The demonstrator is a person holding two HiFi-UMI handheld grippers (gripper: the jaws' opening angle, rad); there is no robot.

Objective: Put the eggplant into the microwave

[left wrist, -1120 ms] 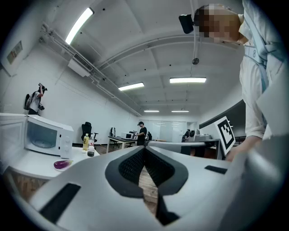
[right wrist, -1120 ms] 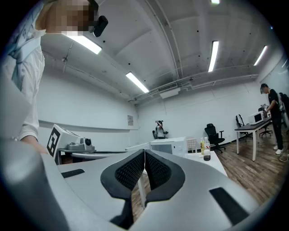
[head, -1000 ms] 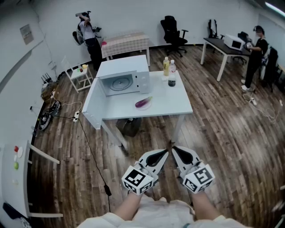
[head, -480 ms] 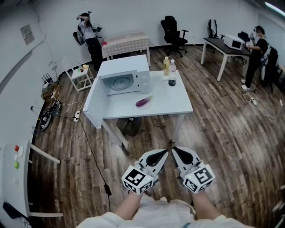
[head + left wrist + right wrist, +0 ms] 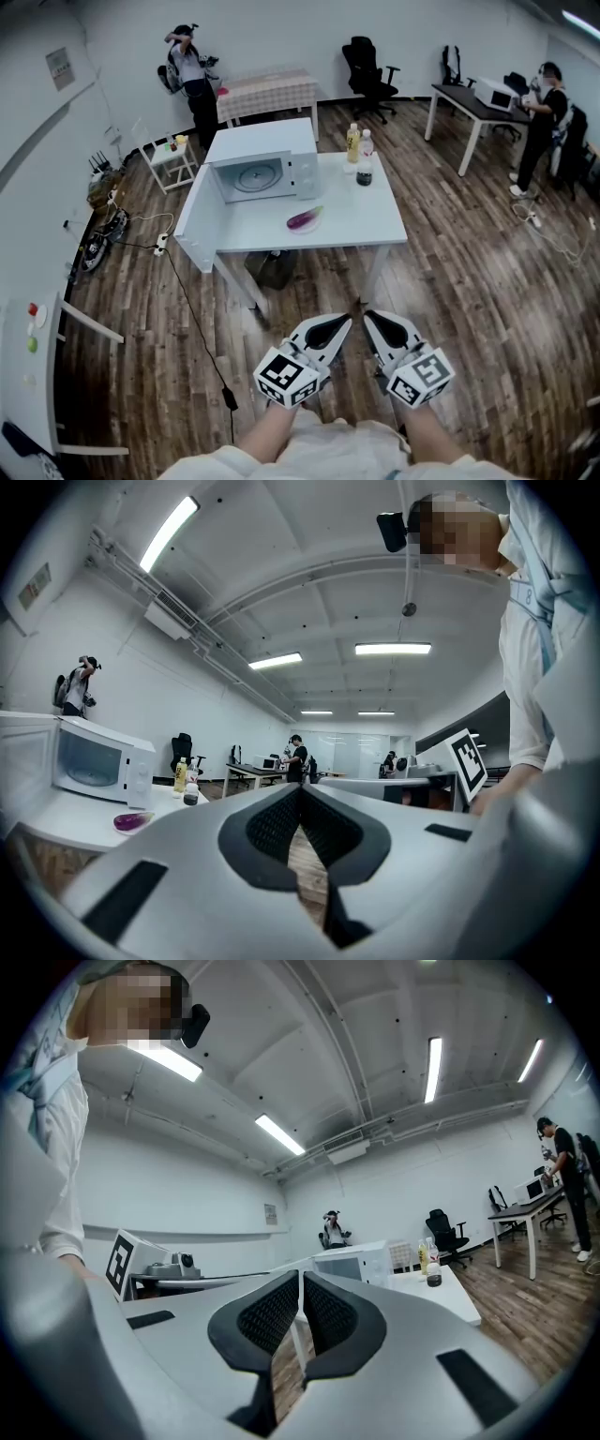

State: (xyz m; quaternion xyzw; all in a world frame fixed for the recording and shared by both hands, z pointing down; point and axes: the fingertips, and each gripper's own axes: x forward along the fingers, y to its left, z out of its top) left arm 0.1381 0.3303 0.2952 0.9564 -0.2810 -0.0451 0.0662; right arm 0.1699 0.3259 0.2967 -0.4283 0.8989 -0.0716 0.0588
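A purple eggplant [image 5: 303, 218] lies on the white table [image 5: 366, 225], in front of the white microwave [image 5: 262, 172]. The microwave's cavity faces me and its turntable shows. Both grippers hang side by side well short of the table, over the wooden floor. My left gripper [image 5: 349, 319] is shut with nothing between its pads, and so is my right gripper [image 5: 367, 314]. In the left gripper view the closed left gripper [image 5: 300, 794] points level, with the eggplant [image 5: 133, 821] and microwave [image 5: 92, 758] far off at the left. The right gripper [image 5: 300, 1279] view shows the microwave [image 5: 352, 1266] beyond its shut tips.
Two bottles [image 5: 358, 152] stand on the table right of the microwave. A dark bin [image 5: 272, 268] sits under the table, and a cable [image 5: 192, 314] runs across the floor at the left. A person [image 5: 192, 80] stands at the back, another [image 5: 544, 108] by a desk [image 5: 464, 97] at the right.
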